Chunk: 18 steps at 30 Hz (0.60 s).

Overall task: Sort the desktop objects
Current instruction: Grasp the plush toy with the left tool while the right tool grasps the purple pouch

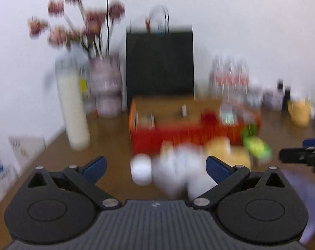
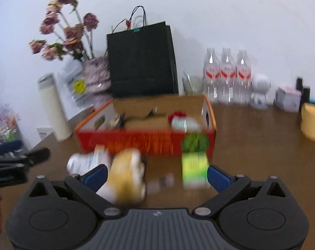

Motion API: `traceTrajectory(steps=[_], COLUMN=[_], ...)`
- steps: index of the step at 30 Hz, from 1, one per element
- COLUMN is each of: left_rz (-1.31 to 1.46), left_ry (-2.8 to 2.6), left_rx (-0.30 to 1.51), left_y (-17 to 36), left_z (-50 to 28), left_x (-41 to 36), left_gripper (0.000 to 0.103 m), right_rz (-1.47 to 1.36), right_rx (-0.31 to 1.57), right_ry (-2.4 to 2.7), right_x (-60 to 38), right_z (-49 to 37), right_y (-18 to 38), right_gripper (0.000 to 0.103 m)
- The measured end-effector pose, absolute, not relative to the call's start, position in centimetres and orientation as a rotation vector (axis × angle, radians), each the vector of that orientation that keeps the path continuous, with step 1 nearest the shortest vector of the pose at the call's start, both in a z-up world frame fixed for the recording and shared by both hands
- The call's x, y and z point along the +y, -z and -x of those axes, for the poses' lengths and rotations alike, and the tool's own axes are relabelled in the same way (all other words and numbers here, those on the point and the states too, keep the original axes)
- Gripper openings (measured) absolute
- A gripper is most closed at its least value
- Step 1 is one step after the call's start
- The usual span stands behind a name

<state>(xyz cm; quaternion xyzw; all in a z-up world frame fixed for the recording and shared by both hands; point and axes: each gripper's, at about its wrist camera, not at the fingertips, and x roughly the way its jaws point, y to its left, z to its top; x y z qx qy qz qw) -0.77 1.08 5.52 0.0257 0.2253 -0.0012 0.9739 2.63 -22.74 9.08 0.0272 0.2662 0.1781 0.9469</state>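
Tongs on the left (image 1: 155, 166) stood wide and empty in the left wrist view, aimed at a blurred white bottle (image 1: 157, 170) lying on the counter (image 1: 107, 133) in front of the red box (image 1: 178, 137); the step in hand was judged to be an approach for a first pick. In the right wrist view, the right tongs (image 2: 156, 175) were likewise wide and empty, with a tan plush toy (image 2: 126, 175) and a green packet (image 2: 193, 168) loose between the fingers. The next move called for settling on one item, then closing squarely on it.

Foreground white object (image 1: 174, 170), perhaps bottle, blurred.
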Motion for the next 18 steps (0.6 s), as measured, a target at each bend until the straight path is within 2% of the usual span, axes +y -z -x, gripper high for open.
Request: traceTrajectory(steps=[3,6,7,8,9,10,11,12,13,14,18], left_rz=[-0.048,-0.086,-0.107,-0.135,-0.169,-0.198,-0.225,-0.249,-0.273,-0.294,-0.349], left_ry=[0.082,0.195,0.227,0.256,0.284,0.299,0.32,0.324,0.326,0.337,0.378], left_rx=[0.488,0.46,0.451,0.444,0.439,0.433,0.432,0.44,0.456,0.481,0.538], left_y=[-4.1,-4.5,-4.7,-4.8,-4.8,-4.5,-4.2,-3.9,-3.6,-3.1,-1.9], left_z=[1.6,0.8,0.3,-0.2,-1.0,-1.7,-2.5,-3.2,-4.0,-4.6,-6.4], left_x=[0.7,-1.0,-1.8,-2.6,-3.5,-4.4,-5.1,-6.0,-6.7,-7.3,-8.4], left_gripper=[0.103,0.103,0.103,0.103,0.103,0.101,0.094,0.088,0.077,0.071,0.074], right_rz=[-0.003,-0.009,-0.034,-0.057,-0.071,-0.079,-0.079,-0.065,-0.049,-0.042,-0.09], right_rx=[0.613,0.659,0.665,0.682,0.702,0.711,0.71,0.696,0.679,0.656,0.573], right_ry=[-0.365,-0.345,-0.353,-0.358,-0.356,-0.353,-0.345,-0.331,-0.323,-0.328,-0.326], right_x=[-23.2,-24.0,-24.2,-24.4,-24.5,-24.6,-24.6,-24.5,-24.4,-24.4,-25.6], right_z=[-0.2,0.3,0.2,0.0,-0.3,-0.6,-0.6,-0.4,-0.2,0.1,0.4], right_y=[-6.4,-5.1,-4.9,-4.7,-4.4,-4.4,-4.3,-4.4,-4.5,-4.9,-6.7], right_gripper=[0.1,0.092,0.083,0.066,0.053,0.033,0.028,0.026,0.022,0.017,0.012])
